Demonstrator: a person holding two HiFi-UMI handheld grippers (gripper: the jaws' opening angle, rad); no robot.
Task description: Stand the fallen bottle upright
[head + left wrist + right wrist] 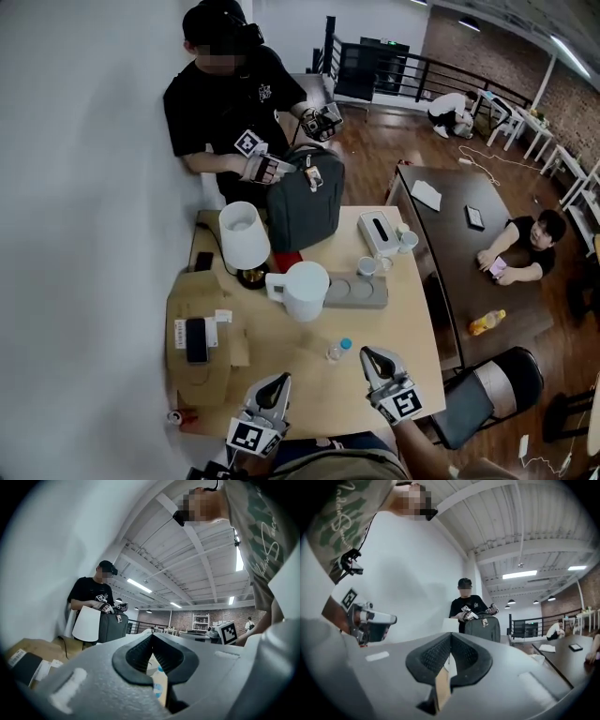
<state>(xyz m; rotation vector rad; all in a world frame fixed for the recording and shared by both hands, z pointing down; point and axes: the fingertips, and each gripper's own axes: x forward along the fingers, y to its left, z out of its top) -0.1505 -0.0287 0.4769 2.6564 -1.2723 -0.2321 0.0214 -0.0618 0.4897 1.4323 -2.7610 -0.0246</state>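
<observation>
The left gripper [278, 382] hangs over the near edge of the table [281, 347], its jaws pressed together on nothing. To its right, the small blue-capped bottle [336, 352] appears to stand upright on the table, untouched. Just right of the bottle, the right gripper [370, 357] is likewise closed and empty.

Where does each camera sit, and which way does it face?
Head view: on the head, steeply down onto the table; left gripper, right gripper below.
Left gripper view: on it, level past shut jaws; shirt, right gripper at right.
Right gripper view: likewise level, jaws shut; left gripper at left.
Both share the grey backpack.
</observation>
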